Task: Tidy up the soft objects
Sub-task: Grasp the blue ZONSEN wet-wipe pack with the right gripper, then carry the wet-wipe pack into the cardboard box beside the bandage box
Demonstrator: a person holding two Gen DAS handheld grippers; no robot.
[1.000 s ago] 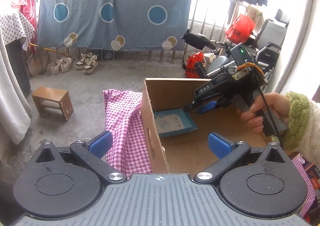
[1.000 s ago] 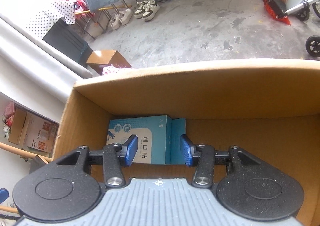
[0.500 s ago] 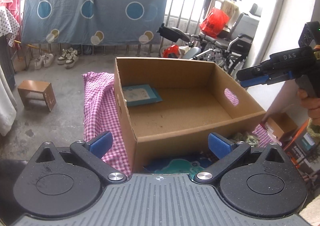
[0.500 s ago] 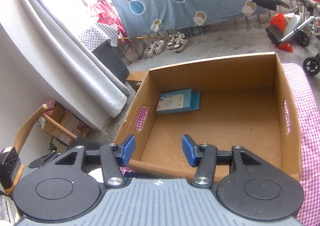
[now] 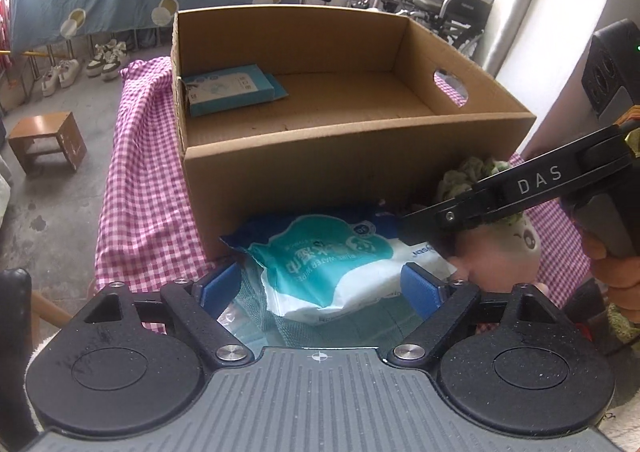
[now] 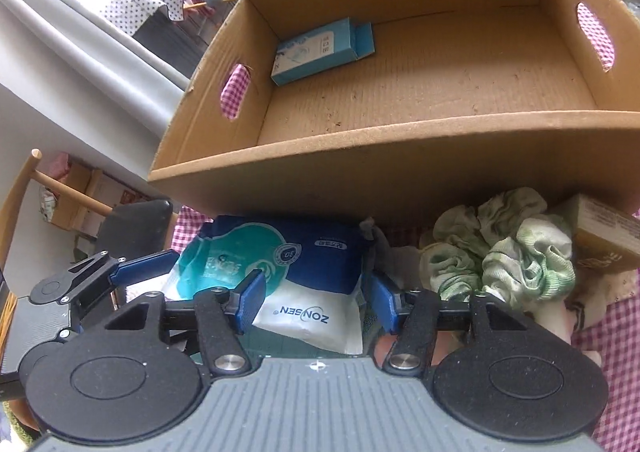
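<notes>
A teal and white wet-wipes pack (image 5: 340, 264) (image 6: 288, 256) lies on the checked cloth in front of an open cardboard box (image 5: 360, 131) (image 6: 400, 131). My left gripper (image 5: 322, 288) straddles the pack; its jaws are closing and the pads stand clear of it. My right gripper (image 6: 316, 302) hovers over the same pack from the other side, jaws opening, pads not pressing. Its black finger (image 5: 480, 207) crosses the left wrist view. A plush toy with a green frill (image 5: 460, 179) (image 6: 512, 248) lies right of the pack. A small blue box (image 5: 232, 89) (image 6: 320, 49) lies inside the cardboard box.
A pink checked cloth (image 5: 144, 171) covers the table. A small brown box (image 6: 608, 232) sits beside the plush toy. On the floor to the left is a wooden stool (image 5: 48, 139). A dark chair (image 6: 136, 219) stands close at the left. A hand (image 5: 612, 268) holds the right gripper.
Both grippers drew back from the cardboard box and dropped toward the things in front of it. The wipes pack now shows between both pairs of jaws. Right jaws widened; left jaws narrowed.
</notes>
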